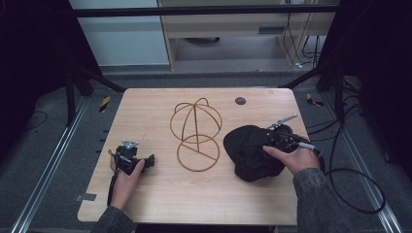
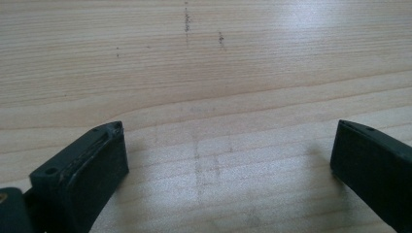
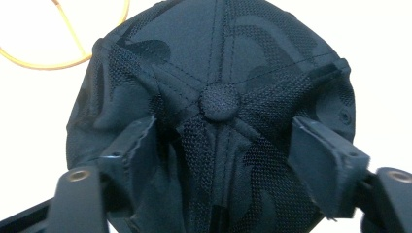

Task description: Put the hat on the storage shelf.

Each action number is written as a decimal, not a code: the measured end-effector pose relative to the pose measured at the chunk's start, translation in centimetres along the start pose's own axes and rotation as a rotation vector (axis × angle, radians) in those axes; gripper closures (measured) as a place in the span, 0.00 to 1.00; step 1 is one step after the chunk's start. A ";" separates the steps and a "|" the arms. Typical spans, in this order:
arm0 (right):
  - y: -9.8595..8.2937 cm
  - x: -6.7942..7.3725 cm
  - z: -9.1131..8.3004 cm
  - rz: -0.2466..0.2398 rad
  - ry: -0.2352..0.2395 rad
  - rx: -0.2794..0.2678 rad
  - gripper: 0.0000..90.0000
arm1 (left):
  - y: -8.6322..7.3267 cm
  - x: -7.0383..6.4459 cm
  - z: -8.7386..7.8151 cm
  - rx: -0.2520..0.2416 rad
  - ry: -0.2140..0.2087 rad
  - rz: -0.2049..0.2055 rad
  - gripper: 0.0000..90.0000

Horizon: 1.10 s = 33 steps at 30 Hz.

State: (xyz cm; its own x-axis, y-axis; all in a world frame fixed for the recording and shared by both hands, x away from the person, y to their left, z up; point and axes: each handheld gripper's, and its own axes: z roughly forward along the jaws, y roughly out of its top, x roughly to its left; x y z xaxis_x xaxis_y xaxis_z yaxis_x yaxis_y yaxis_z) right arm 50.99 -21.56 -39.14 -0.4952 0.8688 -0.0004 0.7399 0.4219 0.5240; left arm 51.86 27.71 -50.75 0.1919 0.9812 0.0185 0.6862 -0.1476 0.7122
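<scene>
Black cap (image 3: pixel 214 73) sits between right gripper's (image 3: pixel 221 145) wide jaws; left gripper (image 2: pixel 228 160) gapes over bare table (image 2: pixel 204 63).

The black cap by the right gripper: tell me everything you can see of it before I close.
The black cap is a soft fabric baseball cap with stitched panels, some mesh, meeting at a covered top button. It lies crown up and rumpled on the wooden table, right of the wire hat stand. The right gripper sits on it, its open jaws straddling the crown just below the button and pressing into the cloth.
</scene>
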 end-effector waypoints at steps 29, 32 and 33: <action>0.0 -1.0 0.5 -0.008 0.079 0.005 0.93 | 0.0 -0.1 0.0 0.001 -0.004 0.006 0.00; 0.6 -1.0 0.0 -0.010 0.080 0.009 0.95 | 0.0 -0.1 0.0 0.000 -0.005 0.005 0.00; 0.6 -1.0 0.0 -0.010 0.080 0.009 0.95 | 0.0 -0.1 0.0 0.000 -0.005 0.005 0.00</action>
State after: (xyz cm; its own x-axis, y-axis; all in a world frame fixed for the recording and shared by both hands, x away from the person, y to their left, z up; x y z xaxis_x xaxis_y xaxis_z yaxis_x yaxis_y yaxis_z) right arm 51.90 -22.19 -38.85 -0.5371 0.8412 0.0632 0.7388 0.4329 0.5165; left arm 51.82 27.66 -50.75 0.1987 0.9799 0.0191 0.6855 -0.1528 0.7119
